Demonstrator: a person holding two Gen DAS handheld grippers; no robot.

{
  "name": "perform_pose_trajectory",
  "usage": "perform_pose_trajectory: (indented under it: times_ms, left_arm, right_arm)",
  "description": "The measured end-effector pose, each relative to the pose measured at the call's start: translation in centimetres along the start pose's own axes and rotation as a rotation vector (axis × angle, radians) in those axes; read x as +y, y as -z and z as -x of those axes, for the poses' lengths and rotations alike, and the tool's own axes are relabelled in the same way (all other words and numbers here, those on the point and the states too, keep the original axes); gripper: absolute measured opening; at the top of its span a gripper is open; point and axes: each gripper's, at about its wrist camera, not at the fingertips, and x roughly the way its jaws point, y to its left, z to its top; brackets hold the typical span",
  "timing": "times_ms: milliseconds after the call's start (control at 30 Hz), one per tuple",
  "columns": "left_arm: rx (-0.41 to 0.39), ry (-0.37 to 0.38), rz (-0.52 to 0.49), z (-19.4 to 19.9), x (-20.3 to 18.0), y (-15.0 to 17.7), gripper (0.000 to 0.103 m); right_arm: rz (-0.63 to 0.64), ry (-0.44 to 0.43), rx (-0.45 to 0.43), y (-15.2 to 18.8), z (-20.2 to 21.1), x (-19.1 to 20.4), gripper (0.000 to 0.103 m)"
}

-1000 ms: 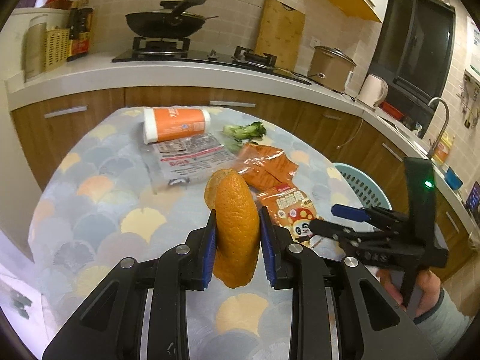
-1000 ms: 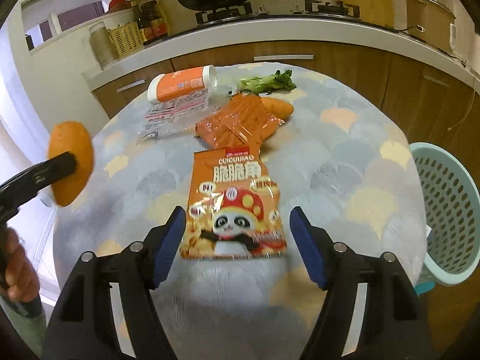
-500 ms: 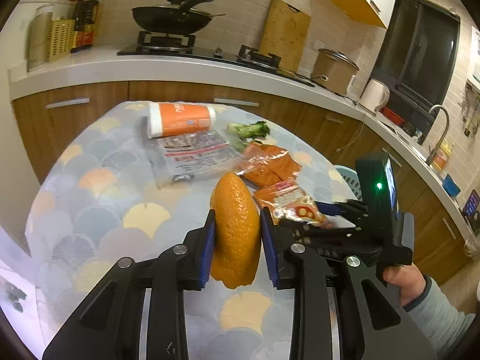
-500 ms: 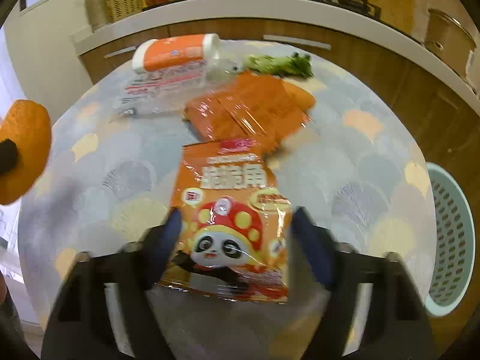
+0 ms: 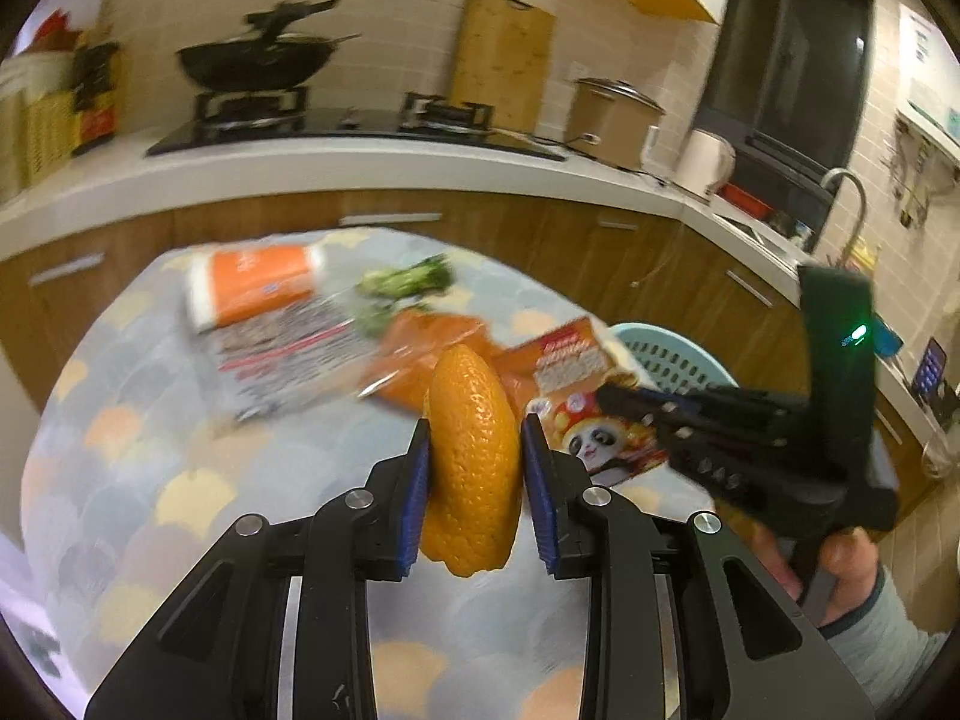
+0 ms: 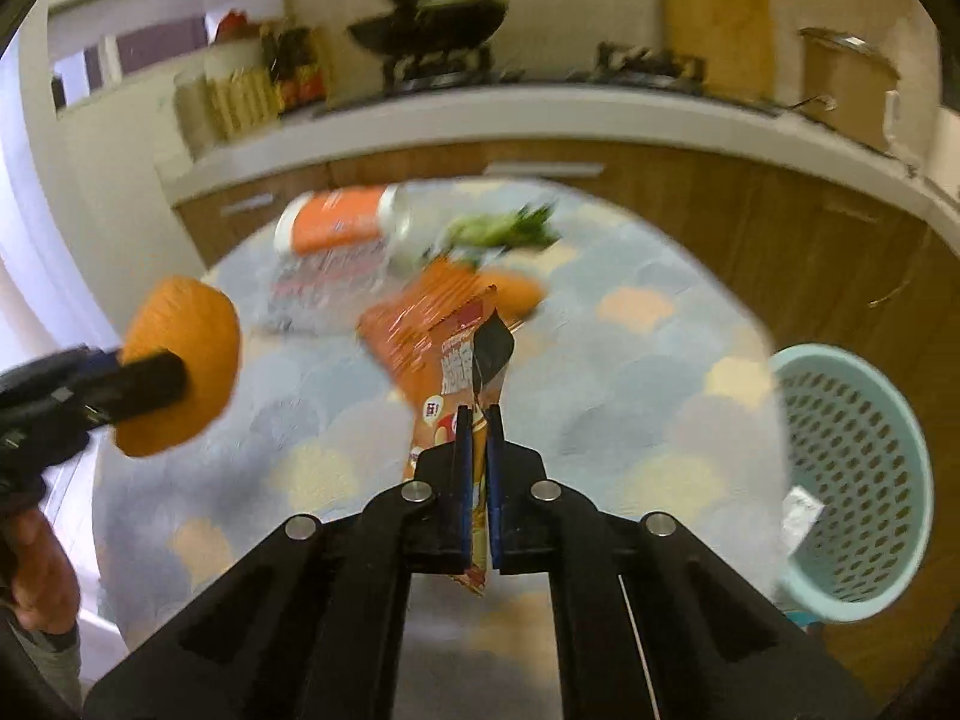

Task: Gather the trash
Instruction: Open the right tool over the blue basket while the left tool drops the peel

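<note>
The right gripper (image 6: 477, 420) is clamped flat on the panda snack bag (image 6: 462, 360), lifted off the table (image 6: 648, 360), its long axis running forward. The teal basket (image 6: 852, 480) stands just off the table's right edge, nearest this hand. The left gripper (image 5: 474, 468), farther from the basket, pinches the orange peel (image 5: 474, 468) upright.

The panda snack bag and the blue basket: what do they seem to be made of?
The panda snack bag looks like thin glossy plastic film with a printed face; it creases and folds where the right gripper pinches it. The blue basket looks like matte moulded plastic, its wall perforated with holes.
</note>
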Motion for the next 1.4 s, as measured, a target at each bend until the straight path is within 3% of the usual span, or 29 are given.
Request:
perform_pose_trajectory:
  times_ms: [367, 633, 867, 900, 1000, 1033, 1100, 1167, 1333, 1400]
  left_arm:
    - [0.040, 0.155, -0.124, -8.3, -10.2, -4.6, 0.028]
    - [0.134, 0.245, -0.160, -16.3, -16.1, -5.8, 0.028]
    - [0.195, 0.285, -0.189, -20.8, -19.0, -5.5, 0.028]
    - [0.197, 0.289, -0.191, -21.2, -19.2, -5.5, 0.034]
    - [0.170, 0.269, -0.156, -21.7, -18.9, -5.4, 0.063]
    - [0.168, 0.274, -0.143, -21.7, -18.6, -5.4, 0.063]
    - [0.173, 0.270, -0.133, -21.7, -18.0, -5.4, 0.063]
    - [0.163, 0.256, -0.142, -21.0, -17.4, -5.3, 0.063]
    - [0.130, 0.237, -0.126, -18.6, -15.5, -5.4, 0.063]
    - [0.108, 0.226, -0.117, -17.2, -14.4, -5.2, 0.063]
  right_arm:
    - [-0.137, 0.200, -0.108, -0.8, 6.1, -12.5, 0.002]
    - [-0.257, 0.296, -0.052, 1.2, 5.0, -20.6, 0.002]
    - [-0.338, 0.325, -0.007, 3.0, 3.6, -23.8, 0.003]
    - [-0.360, 0.338, 0.009, 3.3, 3.3, -24.4, 0.004]
    - [-0.416, 0.346, 0.063, 4.1, 2.3, -26.1, 0.010]
    - [-0.436, 0.337, 0.074, 4.4, 2.1, -26.5, 0.012]
    - [-0.456, 0.340, 0.088, 4.9, 2.0, -27.2, 0.029]
    - [-0.450, 0.363, 0.088, 5.1, 2.0, -27.2, 0.038]
    - [-0.444, 0.322, 0.063, 4.4, 2.6, -25.6, 0.039]
    - [-0.409, 0.307, 0.037, 3.6, 3.0, -23.7, 0.045]
